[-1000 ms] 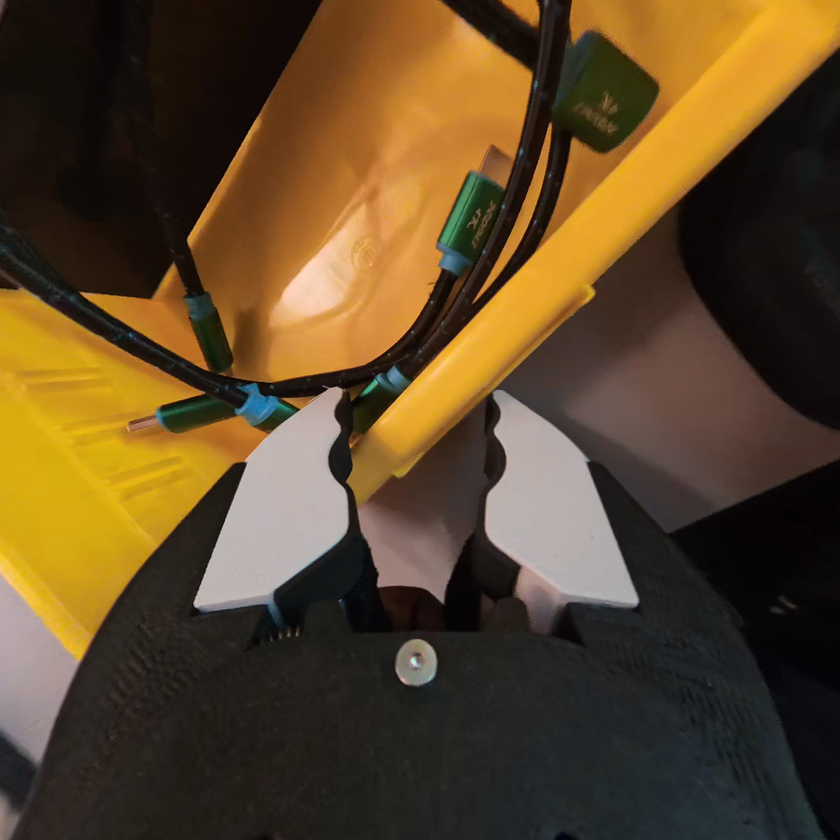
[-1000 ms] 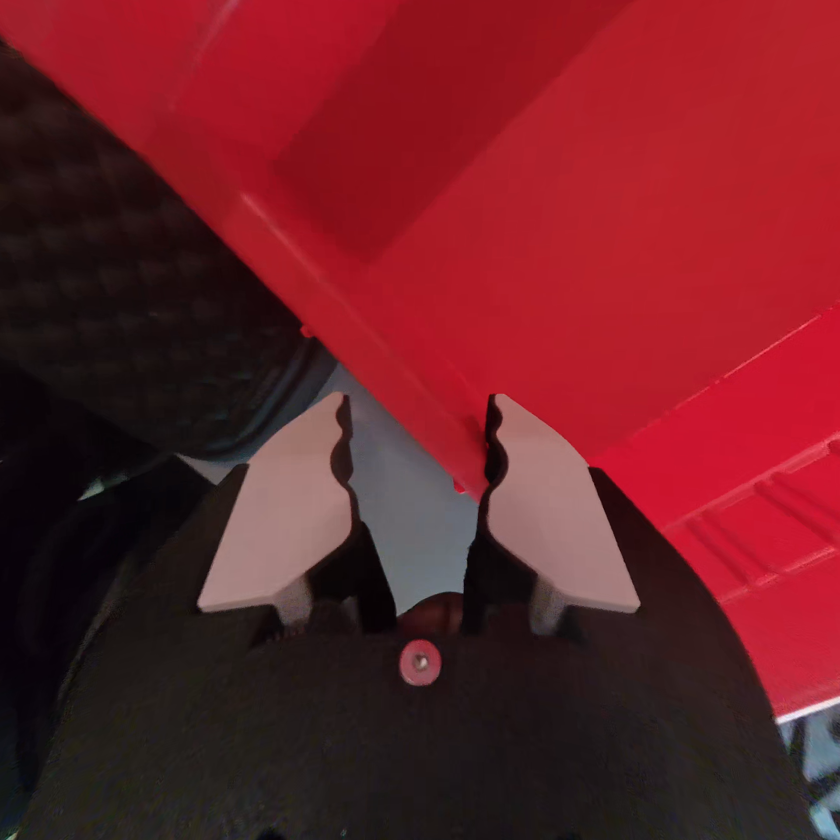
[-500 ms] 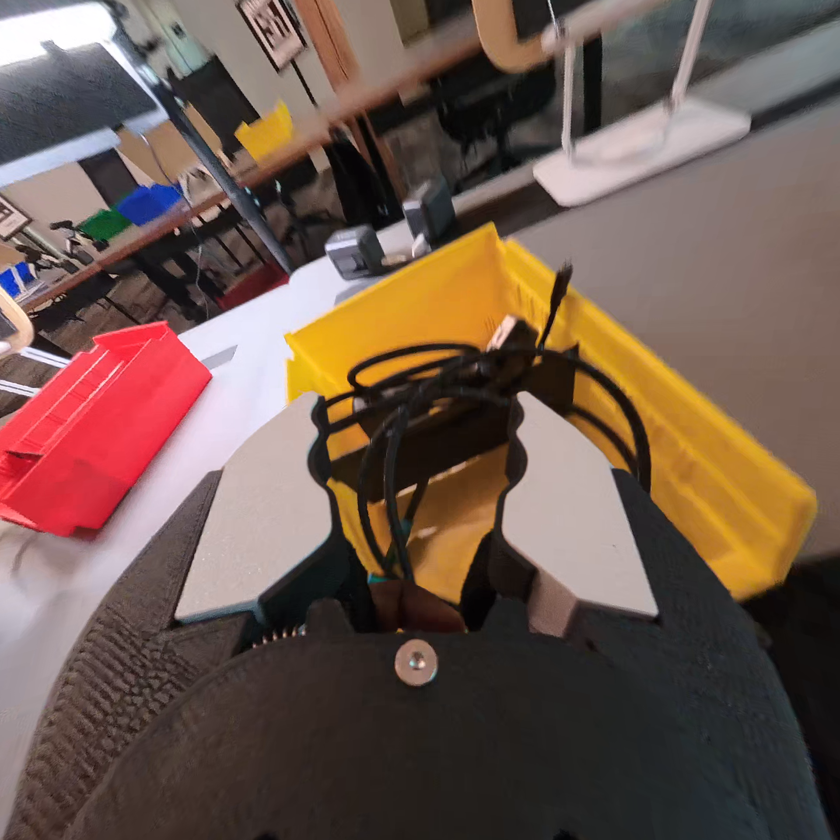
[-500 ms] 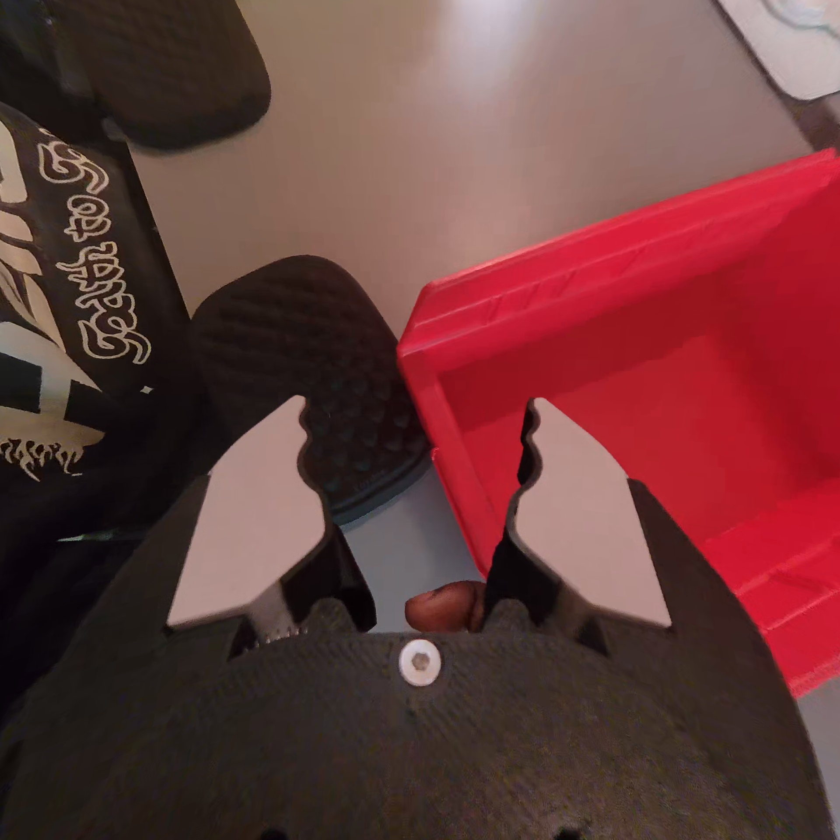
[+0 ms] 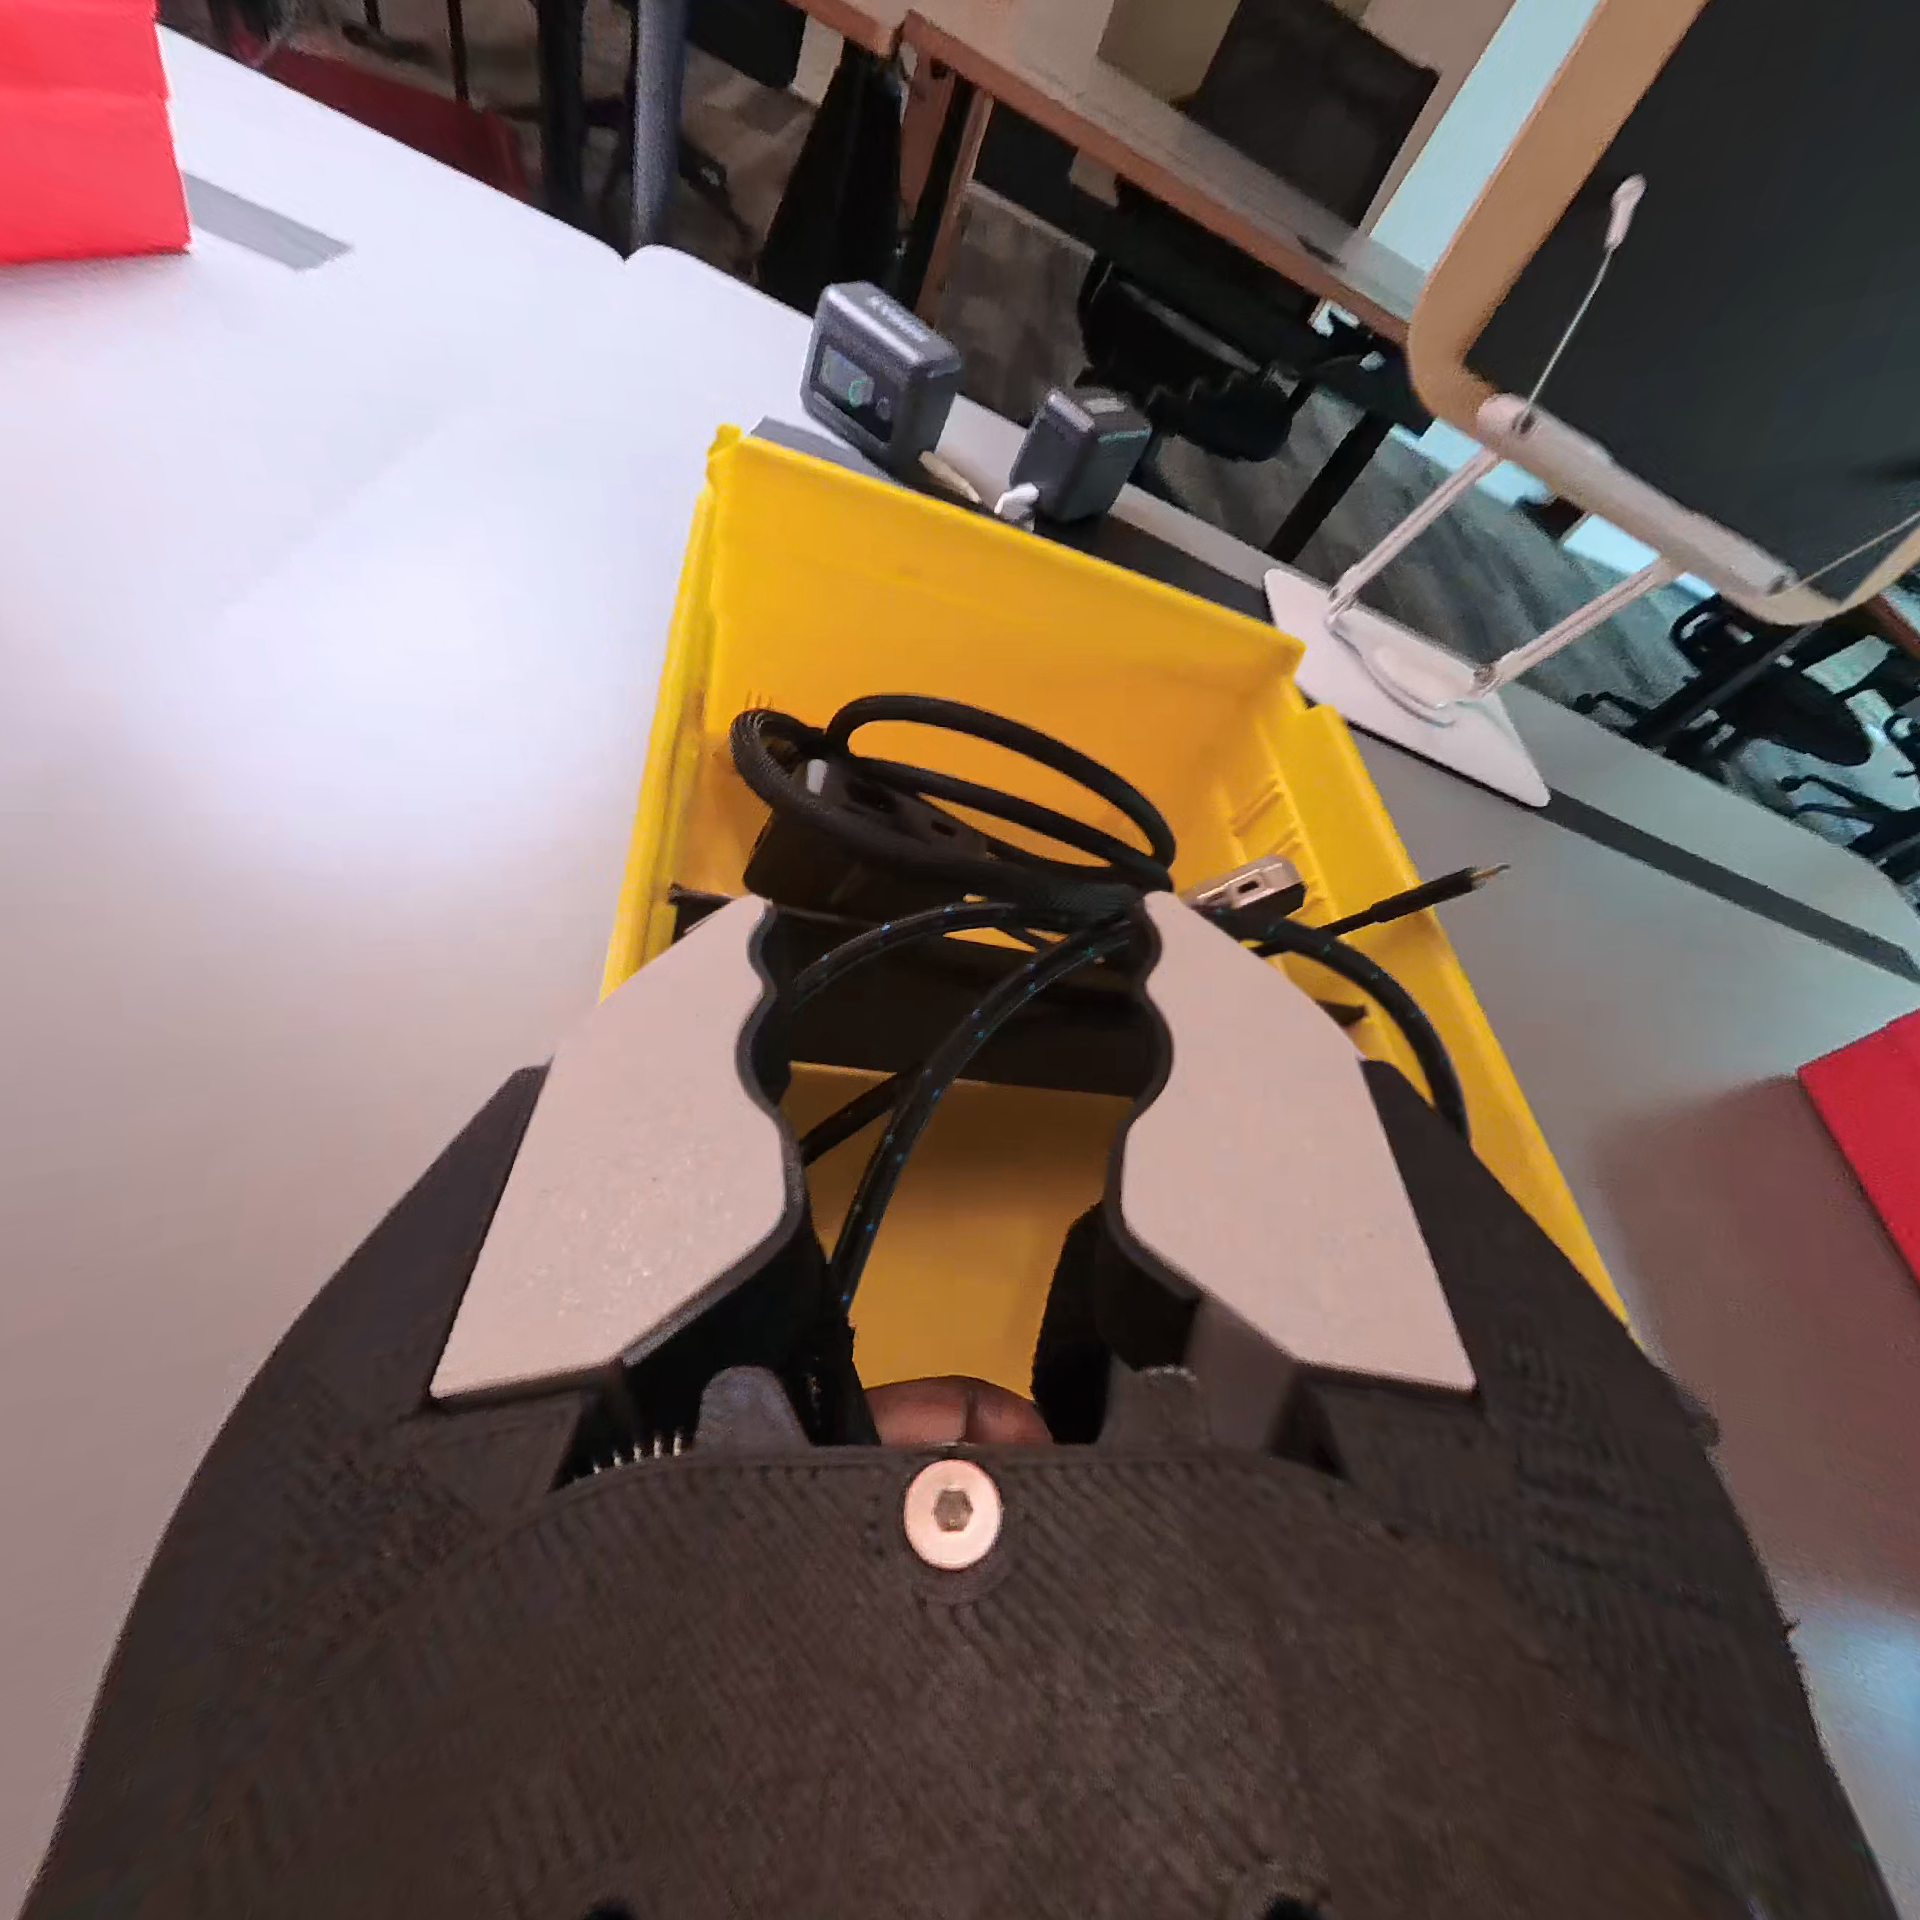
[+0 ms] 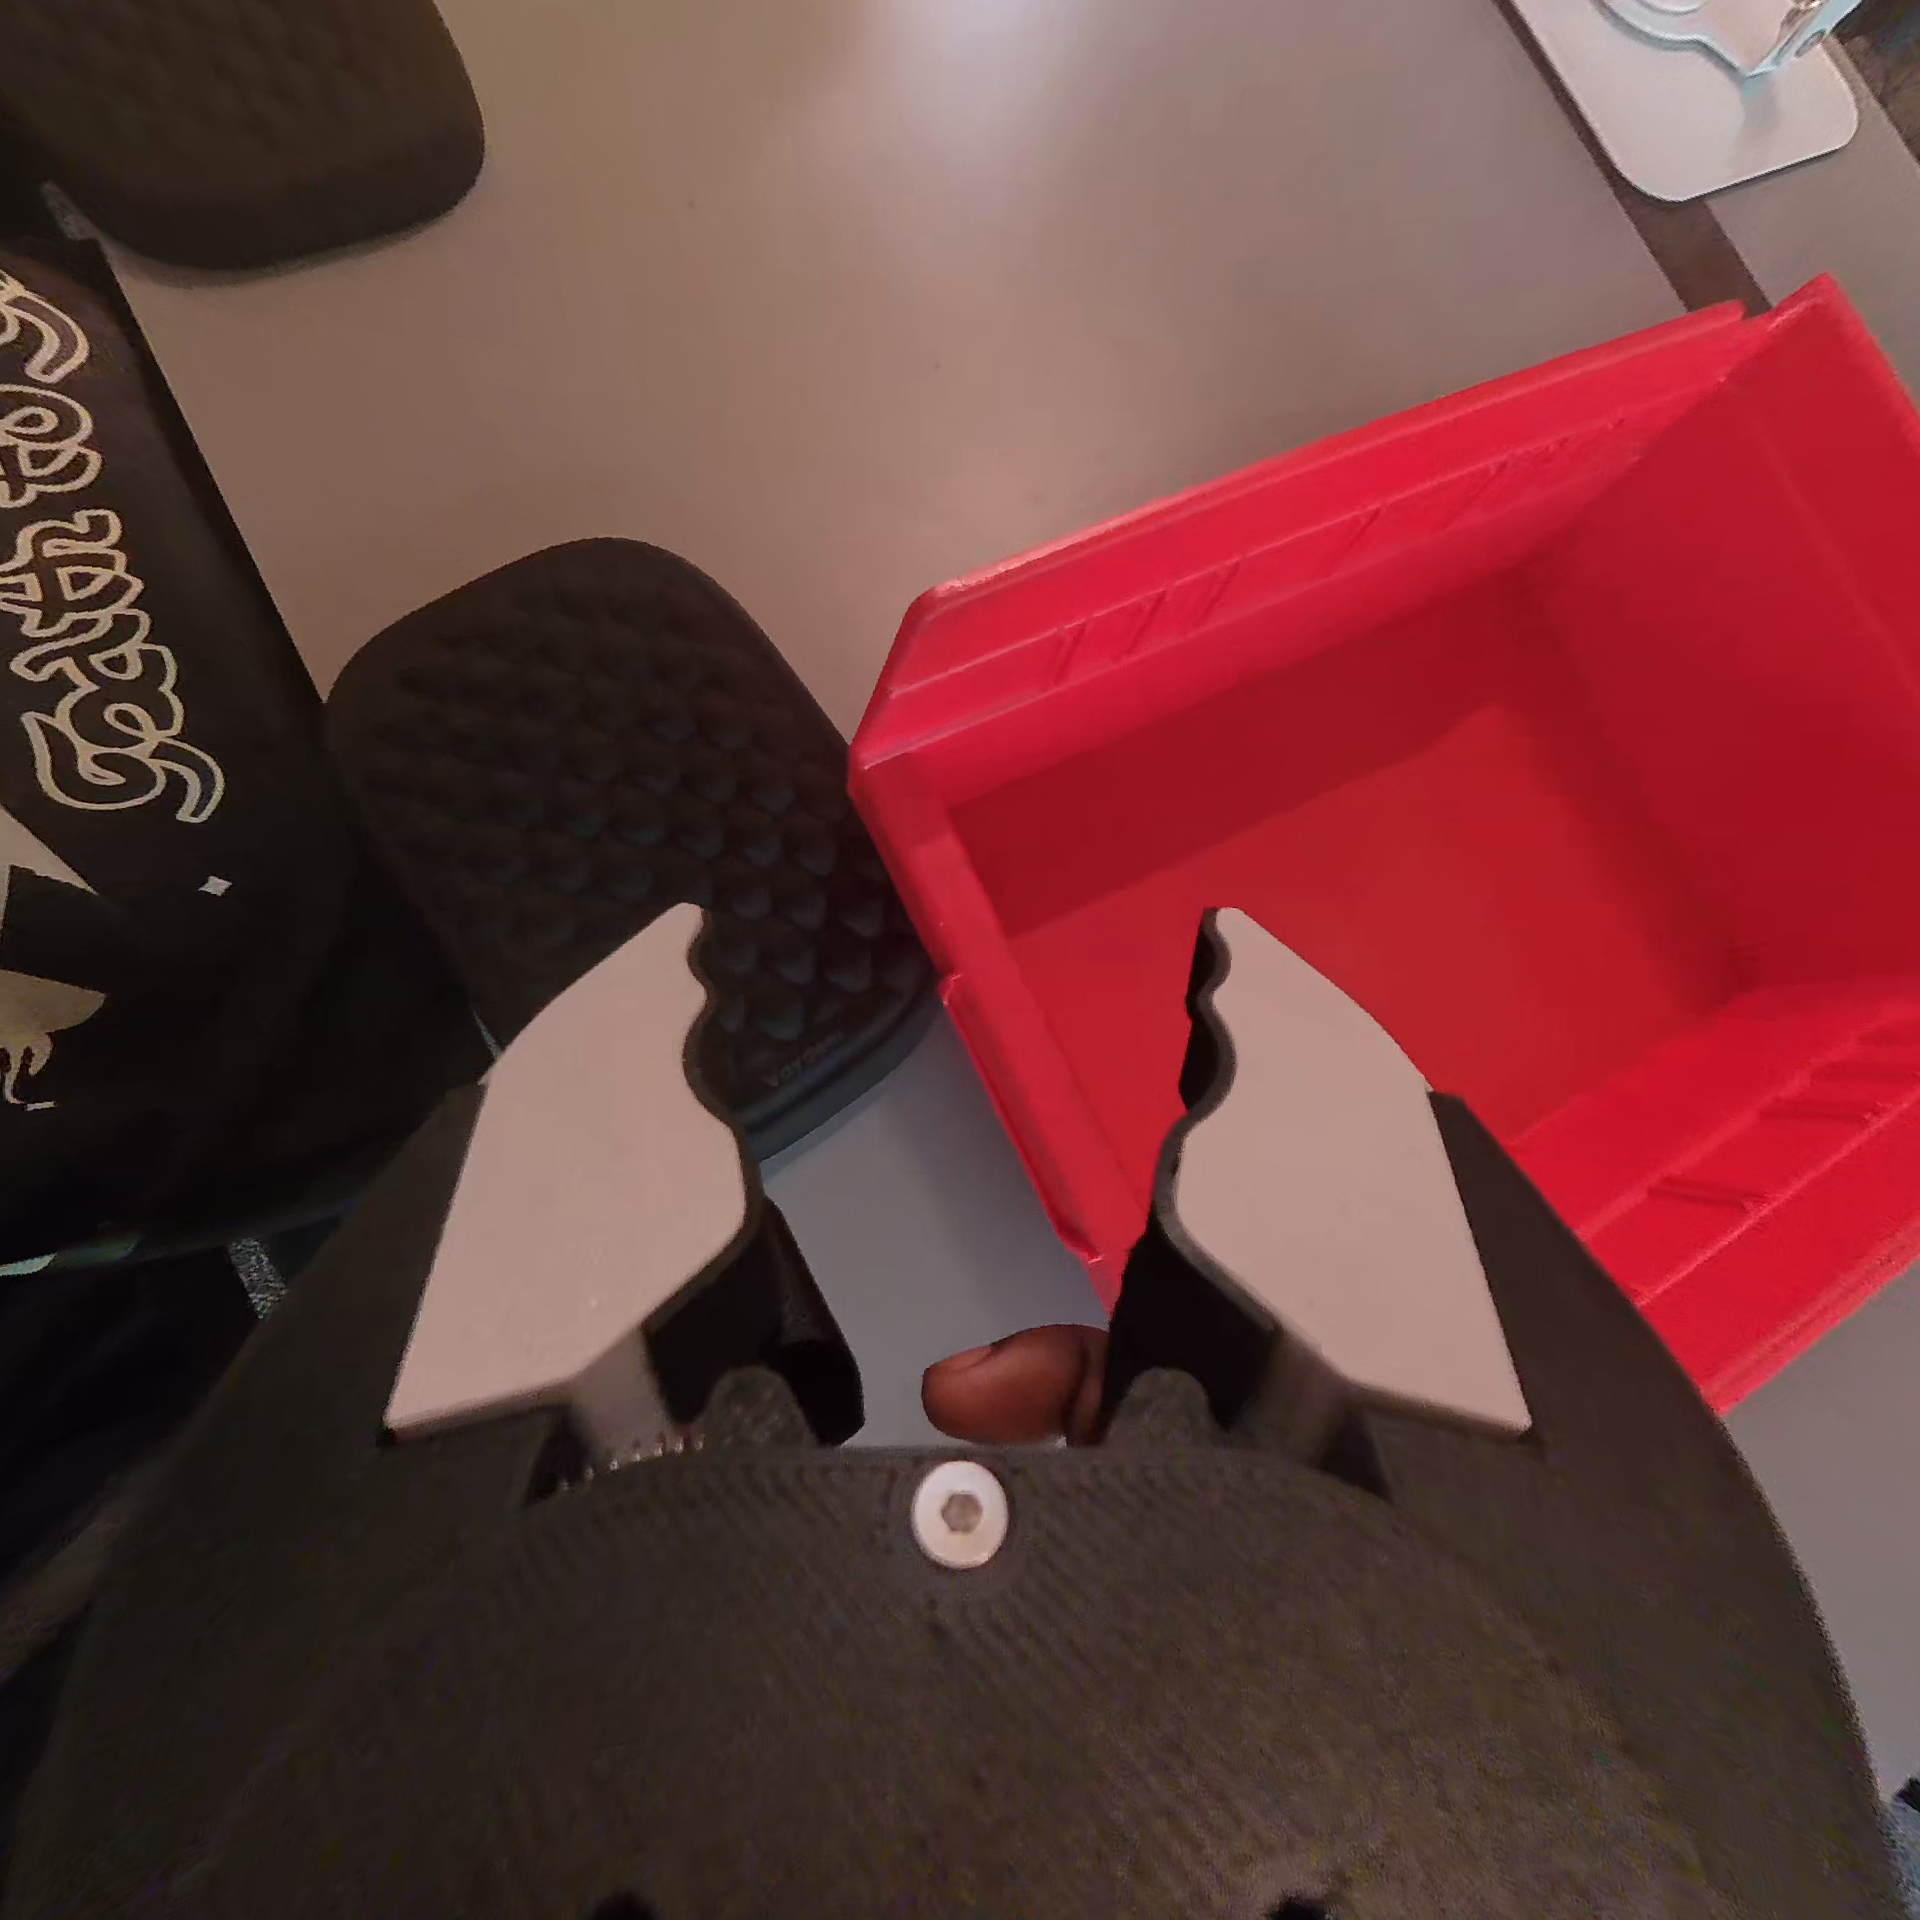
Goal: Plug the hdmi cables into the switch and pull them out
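Left wrist view: cables (image 5: 997, 997) between parted jaws, inside yellow bin (image 5: 935, 582).

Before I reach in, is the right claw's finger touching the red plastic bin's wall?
Cannot tell. In the right wrist view one finger of the right claw overlaps the red plastic bin, hiding any contact or gap.

White ornate lettering on black garment (image 6: 94, 623) (wording withheld).
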Tool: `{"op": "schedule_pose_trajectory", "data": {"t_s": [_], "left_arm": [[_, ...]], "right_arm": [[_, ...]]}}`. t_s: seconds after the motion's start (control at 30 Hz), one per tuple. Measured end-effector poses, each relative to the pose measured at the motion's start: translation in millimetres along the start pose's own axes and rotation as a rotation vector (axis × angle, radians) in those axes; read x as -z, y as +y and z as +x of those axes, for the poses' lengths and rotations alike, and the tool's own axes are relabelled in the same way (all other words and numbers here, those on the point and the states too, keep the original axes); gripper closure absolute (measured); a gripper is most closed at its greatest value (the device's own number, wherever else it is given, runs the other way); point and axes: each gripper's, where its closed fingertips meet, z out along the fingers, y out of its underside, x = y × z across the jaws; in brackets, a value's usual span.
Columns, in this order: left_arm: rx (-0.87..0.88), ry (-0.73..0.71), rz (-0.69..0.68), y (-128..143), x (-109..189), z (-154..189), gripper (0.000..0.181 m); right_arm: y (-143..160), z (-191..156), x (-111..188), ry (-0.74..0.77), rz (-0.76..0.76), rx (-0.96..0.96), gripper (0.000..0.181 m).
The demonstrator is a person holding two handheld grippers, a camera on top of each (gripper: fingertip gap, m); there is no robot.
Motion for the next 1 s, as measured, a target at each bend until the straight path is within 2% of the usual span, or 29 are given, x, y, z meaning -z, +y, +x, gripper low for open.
{"op": "schedule_pose_trajectory", "data": {"t_s": [0.13,0.33,0.37,0.43,0.5,0.63,0.73,0.83,1.0], "left_arm": [[0.019,0.039,0.031,-4,2,6,0.120],[0.057,0.103,0.020,4,-18,19,0.120],[0.064,0.113,0.040,3,-20,21,0.127],[0.060,0.133,0.096,-2,-22,25,0.154],[0.028,0.160,0.164,-10,-21,33,0.169],[-0.171,0.215,0.285,-22,-15,68,0.174],[-0.253,0.251,0.421,-37,-3,97,0.174],[-0.303,0.278,0.574,-55,18,120,0.174],[-0.428,0.294,0.746,-75,68,163,0.174]], "right_arm": [[-6,-1,-2,0.007,0.006,0.027,0.094],[-21,-6,-4,0.002,0.038,0.091,0.097],[-22,-6,-5,0.001,0.040,0.102,0.097],[-25,-6,-8,0.005,0.034,0.120,0.098],[-25,-5,-10,0.017,0.024,0.135,0.098],[-31,-1,-10,0.061,0.047,0.173,0.103],[-48,-4,-6,0.031,0.140,0.134,0.108],[-68,-6,2,0.010,0.260,0.096,0.102],[-97,3,18,0.095,0.443,0.114,0.095]]}}
